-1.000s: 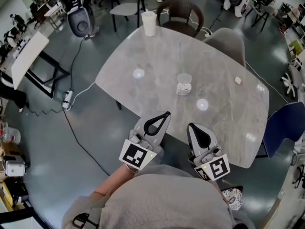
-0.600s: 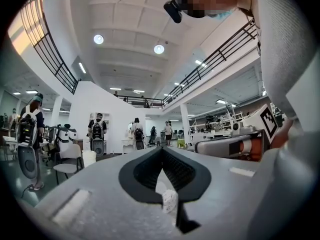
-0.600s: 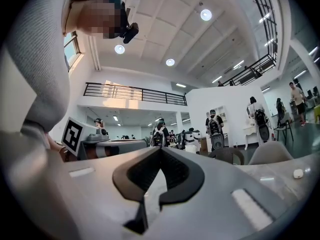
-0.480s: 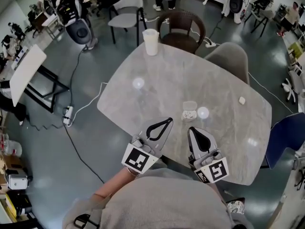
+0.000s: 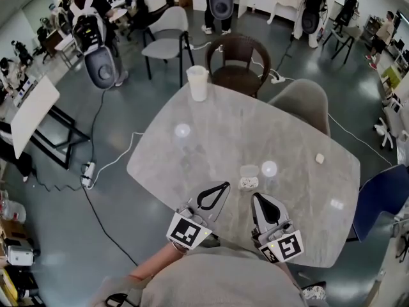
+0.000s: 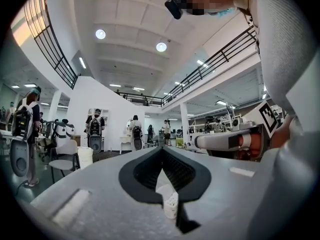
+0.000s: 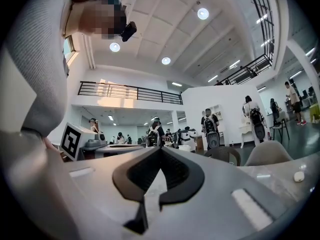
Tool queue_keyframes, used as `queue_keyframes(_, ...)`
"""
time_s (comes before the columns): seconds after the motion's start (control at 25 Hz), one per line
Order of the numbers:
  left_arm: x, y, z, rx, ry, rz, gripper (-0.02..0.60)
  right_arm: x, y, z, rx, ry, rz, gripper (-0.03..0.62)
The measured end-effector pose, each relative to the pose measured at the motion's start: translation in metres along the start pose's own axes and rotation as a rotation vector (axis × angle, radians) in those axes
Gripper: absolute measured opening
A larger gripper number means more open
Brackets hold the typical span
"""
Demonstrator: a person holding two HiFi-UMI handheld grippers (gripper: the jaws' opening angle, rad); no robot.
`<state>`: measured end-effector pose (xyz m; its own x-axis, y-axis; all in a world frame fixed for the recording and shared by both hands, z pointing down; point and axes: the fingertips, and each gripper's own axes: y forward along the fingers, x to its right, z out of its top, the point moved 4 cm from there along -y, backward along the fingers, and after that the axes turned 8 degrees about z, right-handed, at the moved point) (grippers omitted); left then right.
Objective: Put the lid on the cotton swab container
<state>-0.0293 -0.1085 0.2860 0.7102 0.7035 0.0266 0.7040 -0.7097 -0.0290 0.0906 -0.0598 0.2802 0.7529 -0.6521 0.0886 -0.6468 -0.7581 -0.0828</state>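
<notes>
Near the edge of the grey table that is closest to the person, the cotton swab container stands uncovered, with white swabs showing inside it. Its lid, a pale translucent piece, lies on the table just beyond the container, on the side away from the person. It is so close that I cannot tell if the 2 are touching or only side by side.

Both tools are clenched and hold nothing. The left gripper has its jaws pressed together at the tips. In the left gripper view the container shows only through the hollow behind those tips, standing on the table past them and not in the grip. The right gripper has its jaws pressed together in the same way, with only table surface behind the hollow.

The relation that matters is this: container and lid sit ahead of the 2 grippers, between their lines, but nearer to the right gripper, whose tip is just beside the container's near side. The left gripper's tip is a little apart, at the container's left. From either tip the lid is behind the container, so I judge that a reach for the lid must go over or around the container, and the jaws must part first. Any long axis of the lid is too small to make out.
</notes>
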Motion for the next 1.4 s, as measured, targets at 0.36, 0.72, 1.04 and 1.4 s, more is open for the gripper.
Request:
queue_keyframes(0.36,-0.001,0.01,-0.01,-0.038,0.018,0.04,-0.008,0.023,-0.001,0.002,-0.013,-0.019,0.018,0.0)
queue_keyframes(0.72,0.008,0.015,-0.031,-0.091,0.045,-0.033,0.037,0.032,-0.007,-0.006,-0.036,-0.011,0.0,0.0)
queue_keyframes(1.04,0.011,0.022,-0.053,-0.134,0.039,-0.066,0.091,0.041,-0.012,-0.019,-0.076,0.02,-0.02,0.0)
queue_keyframes(1.4,0.003,0.03,-0.071,-0.189,0.027,-0.097,0.167,0.047,0.001,-0.022,-0.077,0.018,-0.003,0.0)
